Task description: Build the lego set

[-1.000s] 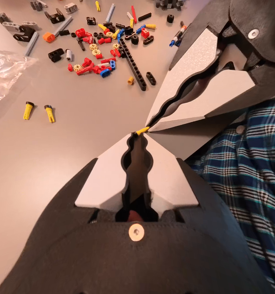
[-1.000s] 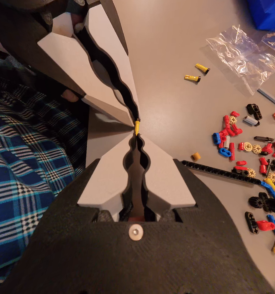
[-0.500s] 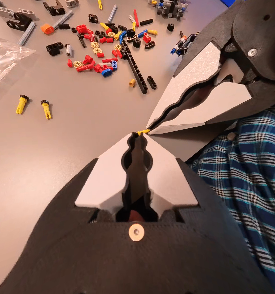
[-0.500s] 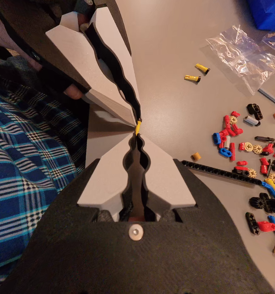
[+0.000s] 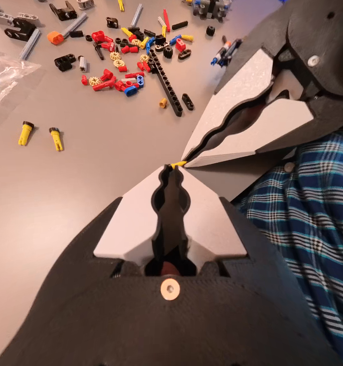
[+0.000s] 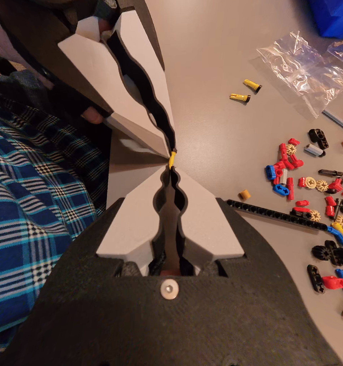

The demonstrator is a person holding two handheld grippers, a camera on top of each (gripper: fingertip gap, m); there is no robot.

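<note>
Yellow pin (image 5: 179, 164) held in air above table edge (image 5: 107, 178), bridging both tips: left gripper (image 5: 171, 167) pinches black-collared end, right gripper (image 6: 171, 170) clamps other (likely handover or regrip). Two matching pins (image 5: 40, 134) lie well apart.

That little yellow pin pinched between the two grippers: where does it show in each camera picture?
Left wrist view: yellow pin at centre, bridging the left gripper and the right gripper.
Right wrist view: again centre, just above that view's own tips.
Shared landmark: the long black beam.
</note>
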